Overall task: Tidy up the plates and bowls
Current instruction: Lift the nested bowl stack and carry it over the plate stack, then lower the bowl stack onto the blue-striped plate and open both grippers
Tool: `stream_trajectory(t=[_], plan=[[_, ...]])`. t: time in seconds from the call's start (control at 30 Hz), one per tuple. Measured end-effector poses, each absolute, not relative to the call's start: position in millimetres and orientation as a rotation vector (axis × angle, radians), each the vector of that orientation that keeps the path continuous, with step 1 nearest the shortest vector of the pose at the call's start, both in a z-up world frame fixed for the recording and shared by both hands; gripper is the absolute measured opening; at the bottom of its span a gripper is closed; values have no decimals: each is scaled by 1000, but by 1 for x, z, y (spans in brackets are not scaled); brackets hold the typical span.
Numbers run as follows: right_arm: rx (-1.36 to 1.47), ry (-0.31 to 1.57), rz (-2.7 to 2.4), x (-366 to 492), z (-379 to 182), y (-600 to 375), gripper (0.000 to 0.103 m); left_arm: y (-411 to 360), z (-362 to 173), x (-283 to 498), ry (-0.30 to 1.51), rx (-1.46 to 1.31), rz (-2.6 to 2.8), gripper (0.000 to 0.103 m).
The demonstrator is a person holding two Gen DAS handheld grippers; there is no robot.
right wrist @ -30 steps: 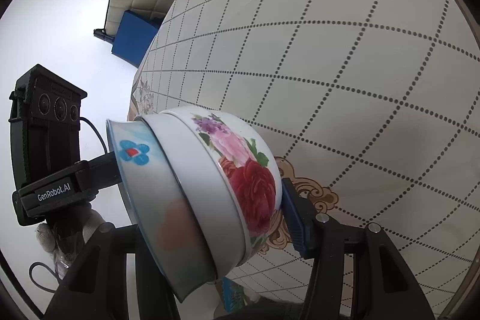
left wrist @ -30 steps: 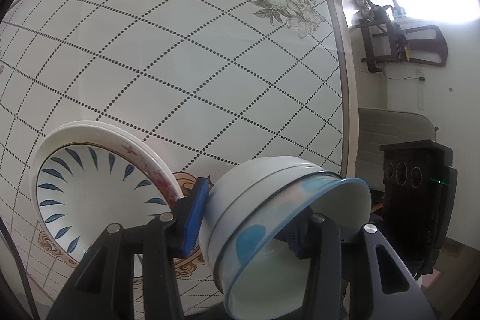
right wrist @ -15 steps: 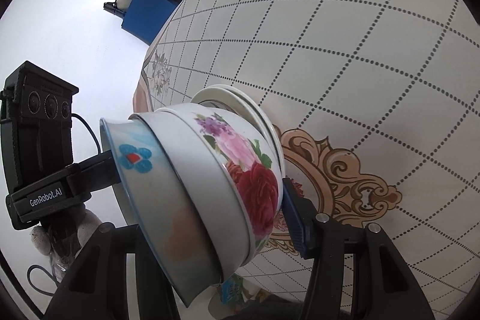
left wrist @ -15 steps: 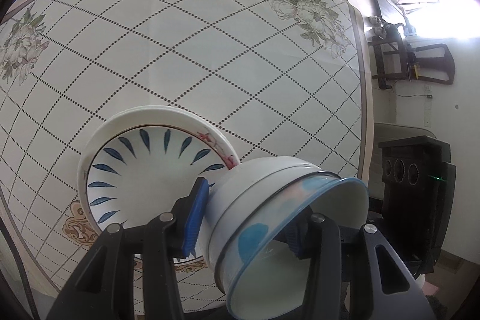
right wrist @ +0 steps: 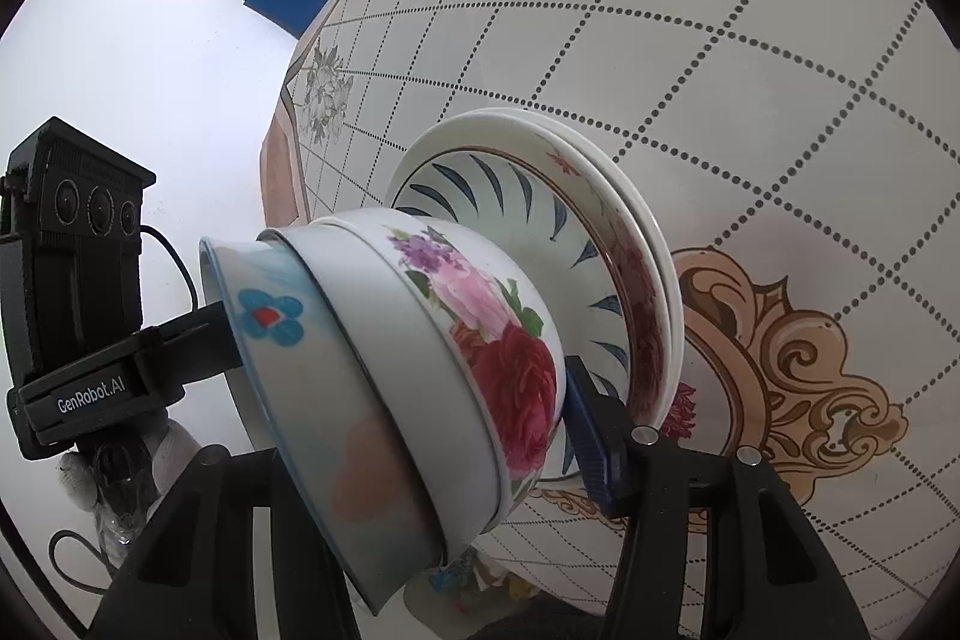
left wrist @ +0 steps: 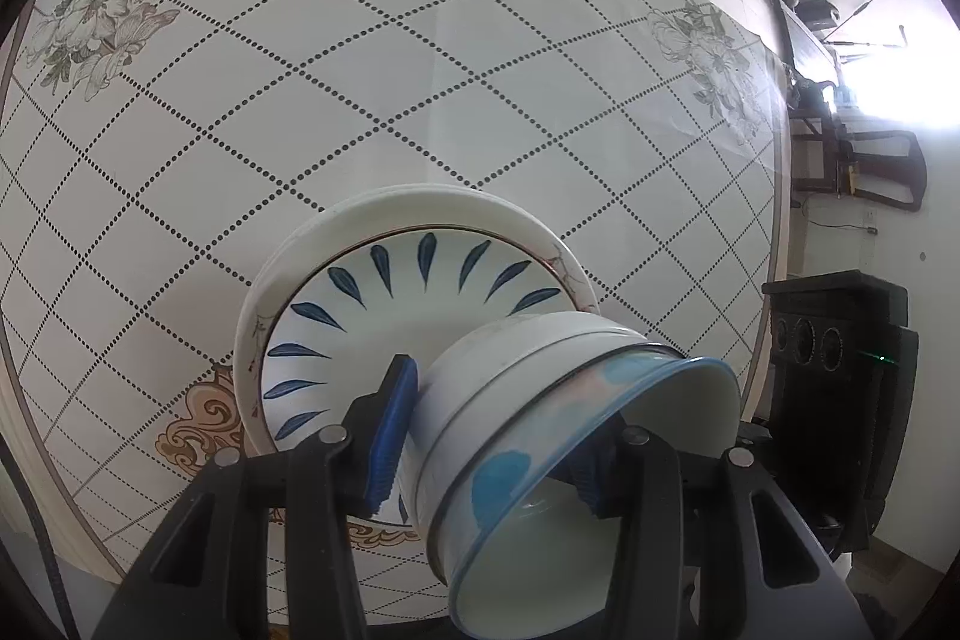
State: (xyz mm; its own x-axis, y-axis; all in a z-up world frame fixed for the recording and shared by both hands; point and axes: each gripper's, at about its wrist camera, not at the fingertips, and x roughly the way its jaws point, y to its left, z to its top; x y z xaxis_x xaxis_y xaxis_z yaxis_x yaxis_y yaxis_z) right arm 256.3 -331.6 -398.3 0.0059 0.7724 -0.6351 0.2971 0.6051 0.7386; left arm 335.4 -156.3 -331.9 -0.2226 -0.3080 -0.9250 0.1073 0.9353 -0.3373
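The left gripper [left wrist: 486, 436] stands partly open, its blue-padded fingers [left wrist: 393, 424] clamped across a nested stack of white ceramic bowls [left wrist: 540, 400] tipped on its side; the far pad is hidden inside the outermost blue-rimmed bowl [left wrist: 576, 508]; the right gripper [right wrist: 420, 436] grips the same stack [right wrist: 420, 358] from the other side, one blue pad [right wrist: 585, 436] pressed to the base of the rose-painted bowl [right wrist: 504, 358], its other finger covered by the bowls; how many bowls are nested is hard to make out; beyond the fingertips a stack of white plates [left wrist: 420, 280], the top one ringed with blue leaf strokes, lies on the round table with dotted diamond cloth [left wrist: 360, 70]; the bowls hang just above it, contact unclear.
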Motion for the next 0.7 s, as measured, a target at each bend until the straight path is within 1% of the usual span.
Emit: stream_trajectory(t=[0.4, 0.7], plan=[[892, 1618, 474, 275, -417, -297, 56, -130, -351, 339, 1777, -184, -367, 42], [869, 1629, 476, 279, -420, -293, 56, -122, -359, 342, 1786, -196, -360, 42]])
